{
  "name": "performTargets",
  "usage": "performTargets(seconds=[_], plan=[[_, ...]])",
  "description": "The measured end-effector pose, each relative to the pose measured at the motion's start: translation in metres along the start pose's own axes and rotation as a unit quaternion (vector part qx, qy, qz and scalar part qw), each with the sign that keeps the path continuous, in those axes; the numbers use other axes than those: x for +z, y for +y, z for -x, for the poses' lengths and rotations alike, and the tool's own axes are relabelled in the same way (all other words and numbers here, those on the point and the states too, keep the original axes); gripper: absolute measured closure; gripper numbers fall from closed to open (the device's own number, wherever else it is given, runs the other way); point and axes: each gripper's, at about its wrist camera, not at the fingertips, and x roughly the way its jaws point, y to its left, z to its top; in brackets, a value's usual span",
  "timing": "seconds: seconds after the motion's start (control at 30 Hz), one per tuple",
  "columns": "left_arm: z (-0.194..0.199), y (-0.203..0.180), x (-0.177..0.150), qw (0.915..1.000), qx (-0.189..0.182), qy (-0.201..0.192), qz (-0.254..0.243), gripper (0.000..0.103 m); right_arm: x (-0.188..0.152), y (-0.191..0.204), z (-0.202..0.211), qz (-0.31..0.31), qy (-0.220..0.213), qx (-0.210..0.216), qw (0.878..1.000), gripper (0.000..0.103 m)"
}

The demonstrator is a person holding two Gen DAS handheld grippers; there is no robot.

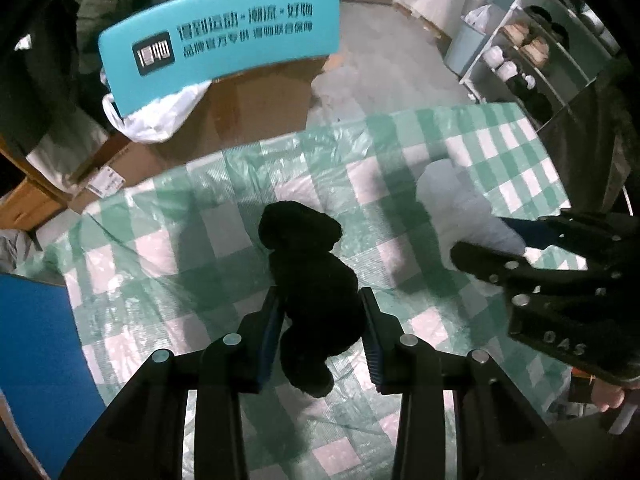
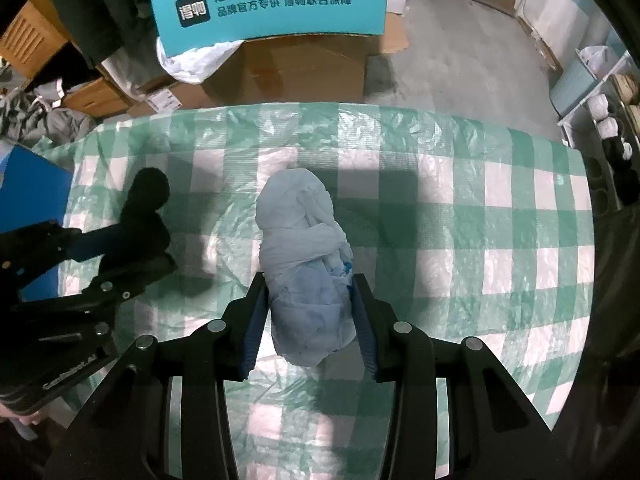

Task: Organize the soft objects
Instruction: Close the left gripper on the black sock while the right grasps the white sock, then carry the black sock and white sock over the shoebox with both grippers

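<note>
A black rolled soft bundle [image 1: 312, 280] hangs between the blue pads of my left gripper [image 1: 322, 320], which is shut on it just above the green-and-white checked tablecloth [image 1: 200, 208]. A pale blue-white rolled bundle [image 2: 308, 264] is clamped between the pads of my right gripper [image 2: 310, 312], also over the checked cloth [image 2: 480, 208]. In the left wrist view the right gripper [image 1: 492, 248] stands at the right with the pale bundle [image 1: 452, 200] in it. In the right wrist view the left gripper [image 2: 132, 248] is at the left, holding the black bundle [image 2: 146, 200].
Beyond the table's far edge stand cardboard boxes [image 2: 292, 72] with a teal printed panel [image 2: 272, 4] and a white plastic bag [image 2: 196, 60]. A blue box [image 1: 36, 352] sits at the table's left. Shelves with rolled items [image 1: 520, 60] are at the far right.
</note>
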Motion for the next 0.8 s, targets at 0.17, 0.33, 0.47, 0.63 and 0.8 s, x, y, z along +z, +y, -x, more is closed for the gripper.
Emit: performTargets(seconds=[0.17,0.33,0.47,0.63,0.8], plan=[[0.023,-0.001,-0.006,0.9997,0.009,-0.022,-0.009,0.065,-0.004,0.004,0.012,-0.008,-0.009,0.004,1.0,0.064],[0.043,0.003,-0.016,0.9994,0.008,-0.033,-0.006,0.065,-0.008,0.012,0.032,-0.003,-0.026,0.006,1.0,0.064],[0.063,0.005,-0.023,0.9989,0.009,-0.046,-0.004,0.065,-0.012,0.02,0.05,0.002,-0.04,0.013,0.999,0.064],[0.085,0.008,-0.032,0.998,0.012,-0.061,-0.006,0.065,-0.019,0.033,0.072,0.012,-0.058,0.014,0.998,0.064],[0.108,0.013,-0.043,0.9972,0.006,-0.075,-0.001,0.065,-0.026,0.043,0.088,0.019,-0.072,0.02,0.997,0.064]])
